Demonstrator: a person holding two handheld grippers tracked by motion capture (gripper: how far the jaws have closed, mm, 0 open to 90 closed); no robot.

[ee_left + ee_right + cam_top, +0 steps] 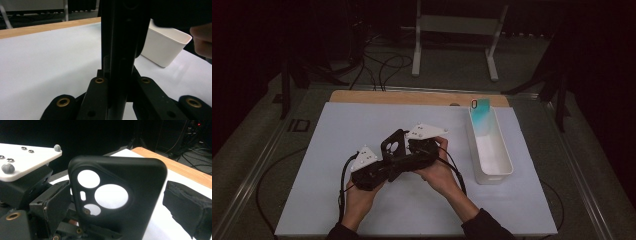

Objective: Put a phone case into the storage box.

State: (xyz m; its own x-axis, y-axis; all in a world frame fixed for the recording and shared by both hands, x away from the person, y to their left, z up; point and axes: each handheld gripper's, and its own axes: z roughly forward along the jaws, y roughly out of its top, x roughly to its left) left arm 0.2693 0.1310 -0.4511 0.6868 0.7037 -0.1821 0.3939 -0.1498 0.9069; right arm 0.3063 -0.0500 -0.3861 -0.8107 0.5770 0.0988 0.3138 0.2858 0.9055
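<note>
Black phone case [393,145] near counter centre, held upright between the two grippers, camera cut-outs up top. Seen edge-on in the left gripper view [123,47], standing tall between the black jaws and pinched there; left gripper [384,161] at about 7 o'clock of the case, gripped in the left hand [358,196]. Grey three-cornered plate [363,157] on top of it.

Right gripper [412,148] at about 3 o'clock of the case, held in the right hand [439,172], its own plate [424,132] above. In the right gripper view, back of case [117,195] faces the lens: one large round hole, one smaller round hole, a slot and a small hole below. One padded finger [186,207] stands off at 3 o'clock of the case, clear gap between them; jaws spread, not clamping the case. Left gripper body and plate at 9 o'clock in that view [27,161].

White bin [488,146] at 3 o'clock on the counter [337,130], well apart from hands; a teal card-like piece [481,114] leaning at its far end. Bin also in left gripper view [165,47]. Wooden edge [412,97] along the counter's far side.
</note>
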